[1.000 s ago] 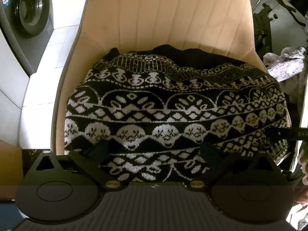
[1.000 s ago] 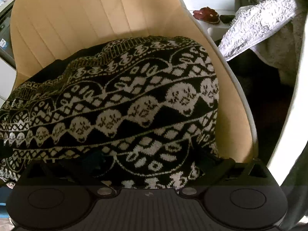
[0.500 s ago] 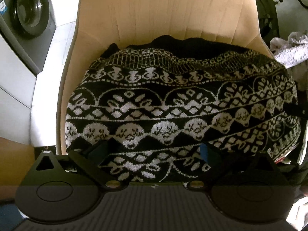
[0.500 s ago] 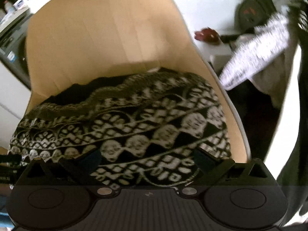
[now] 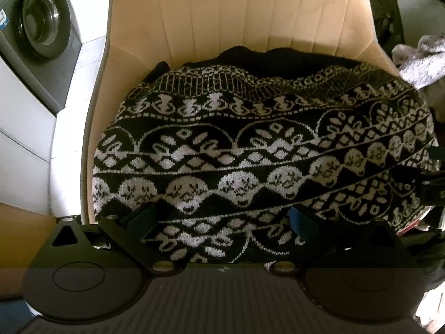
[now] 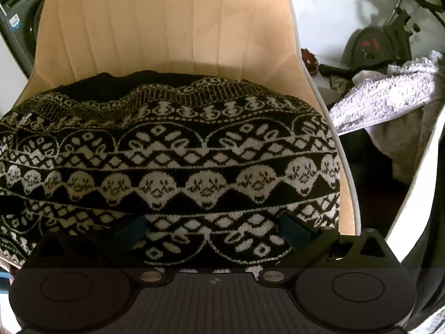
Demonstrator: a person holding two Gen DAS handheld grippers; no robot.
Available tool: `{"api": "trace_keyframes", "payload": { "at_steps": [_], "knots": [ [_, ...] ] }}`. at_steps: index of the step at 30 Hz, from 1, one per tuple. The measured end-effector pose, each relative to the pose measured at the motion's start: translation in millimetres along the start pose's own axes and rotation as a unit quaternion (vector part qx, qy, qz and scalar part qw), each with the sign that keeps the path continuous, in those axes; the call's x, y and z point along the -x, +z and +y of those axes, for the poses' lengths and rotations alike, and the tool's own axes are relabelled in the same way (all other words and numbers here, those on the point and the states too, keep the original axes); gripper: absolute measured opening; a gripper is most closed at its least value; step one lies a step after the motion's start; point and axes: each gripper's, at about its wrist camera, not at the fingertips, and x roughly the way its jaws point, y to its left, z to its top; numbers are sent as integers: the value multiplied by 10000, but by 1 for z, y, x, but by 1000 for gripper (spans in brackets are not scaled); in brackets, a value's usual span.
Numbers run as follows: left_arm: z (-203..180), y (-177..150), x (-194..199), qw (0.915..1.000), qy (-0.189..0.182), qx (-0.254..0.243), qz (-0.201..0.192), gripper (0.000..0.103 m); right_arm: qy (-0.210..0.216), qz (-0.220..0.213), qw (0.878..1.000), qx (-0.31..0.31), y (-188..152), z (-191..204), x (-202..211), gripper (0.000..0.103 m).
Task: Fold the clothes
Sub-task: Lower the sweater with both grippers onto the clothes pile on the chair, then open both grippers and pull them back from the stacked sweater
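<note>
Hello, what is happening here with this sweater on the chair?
A person holds two grippers over a black-and-white patterned sweater that lies bunched on the seat of a tan chair. The left gripper and the right gripper are both open at its near edge, gripping nothing. The folding looks unfinished.
</note>
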Motion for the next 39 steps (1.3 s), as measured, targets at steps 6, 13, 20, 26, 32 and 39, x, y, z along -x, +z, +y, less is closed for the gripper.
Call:
{"api": "trace_keyframes", "payload": {
  "at_steps": [6,13,20,26,32,39],
  "knots": [
    [-5,2,-2,9998,192,73,50,102,171,224,9992,-269,4,-6,9,102],
    [-10,-2,-1,9994,332,97,-79,102,307,69,9968,-734,-7,-19,49,102],
    [-28,-10,18,9989,449,71,132,102,313,-246,9966,-725,-23,-33,99,102],
    [-62,-51,64,9977,653,175,22,102,370,-465,9972,-463,-52,-48,142,102],
    [-120,-108,144,9955,727,402,-457,102,452,-534,9973,-233,-94,-67,200,102],
    [-181,-152,227,9914,933,365,-839,102,489,-837,9953,-23,-152,-88,283,102]
  ]
}}
